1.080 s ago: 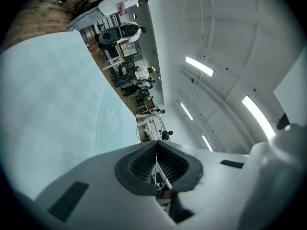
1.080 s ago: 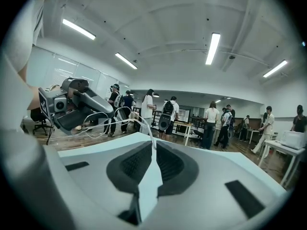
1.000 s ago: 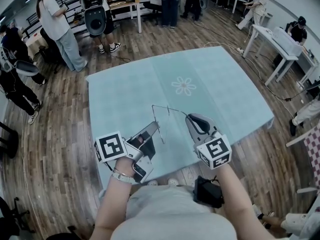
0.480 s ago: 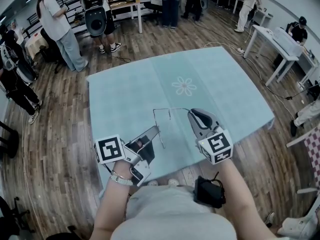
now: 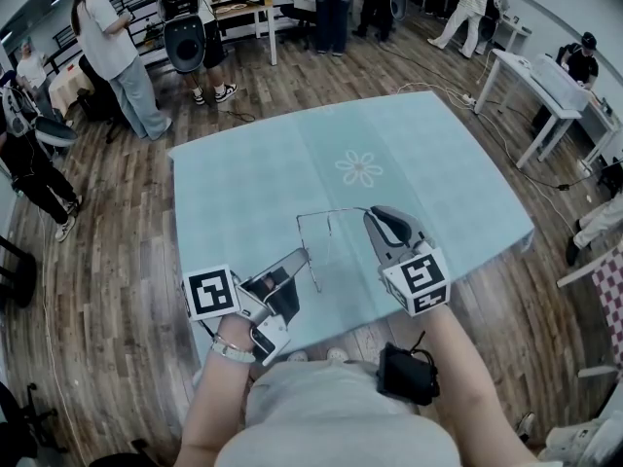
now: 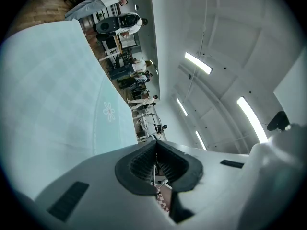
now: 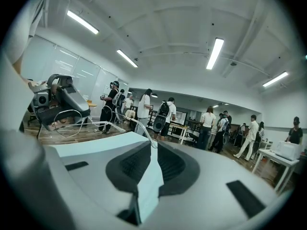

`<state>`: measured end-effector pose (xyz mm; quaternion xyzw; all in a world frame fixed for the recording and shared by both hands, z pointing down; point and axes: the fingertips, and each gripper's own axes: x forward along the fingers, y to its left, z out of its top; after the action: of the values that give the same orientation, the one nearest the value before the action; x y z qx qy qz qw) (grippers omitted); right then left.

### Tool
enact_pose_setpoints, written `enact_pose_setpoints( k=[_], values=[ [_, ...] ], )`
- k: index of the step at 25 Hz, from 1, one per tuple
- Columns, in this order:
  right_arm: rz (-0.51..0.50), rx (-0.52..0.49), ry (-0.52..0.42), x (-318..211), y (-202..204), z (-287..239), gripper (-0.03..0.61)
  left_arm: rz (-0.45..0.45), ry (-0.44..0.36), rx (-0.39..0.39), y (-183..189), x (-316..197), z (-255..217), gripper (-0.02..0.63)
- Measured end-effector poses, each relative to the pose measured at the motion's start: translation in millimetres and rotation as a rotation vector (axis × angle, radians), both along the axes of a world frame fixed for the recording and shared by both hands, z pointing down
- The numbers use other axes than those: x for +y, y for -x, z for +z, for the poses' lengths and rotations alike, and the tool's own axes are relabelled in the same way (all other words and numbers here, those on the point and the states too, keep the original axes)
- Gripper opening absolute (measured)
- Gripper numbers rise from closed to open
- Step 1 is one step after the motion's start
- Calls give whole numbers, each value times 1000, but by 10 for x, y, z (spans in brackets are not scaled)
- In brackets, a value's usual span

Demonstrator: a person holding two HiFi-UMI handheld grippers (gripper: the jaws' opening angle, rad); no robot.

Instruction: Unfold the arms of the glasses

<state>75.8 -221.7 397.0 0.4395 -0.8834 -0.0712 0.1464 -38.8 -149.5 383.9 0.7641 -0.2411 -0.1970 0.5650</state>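
Glasses (image 5: 329,213) over table (image 5: 438,163) (near front edge)

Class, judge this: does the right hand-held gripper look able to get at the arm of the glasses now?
Probably yes. The right hand-held gripper, jaws just opening and slightly apart, already has the arm tip of the glasses at its jaw tips, and nothing blocks it.

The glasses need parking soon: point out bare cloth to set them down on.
The cloth is bare all around the flower print, out to its far, left and right edges. Only the near edge is crowded, where the glasses are held.
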Motion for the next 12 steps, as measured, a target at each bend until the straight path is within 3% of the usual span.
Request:
enact_pose_setpoints(
  k=[7, 12],
  values=[
    [-3, 4, -4, -6, 2, -36, 39, -3, 6, 11, 2, 27, -33, 11],
    [1, 15, 12, -2, 26, 48, 109, -27, -2, 13, 106, -5, -14, 11]
  ],
)
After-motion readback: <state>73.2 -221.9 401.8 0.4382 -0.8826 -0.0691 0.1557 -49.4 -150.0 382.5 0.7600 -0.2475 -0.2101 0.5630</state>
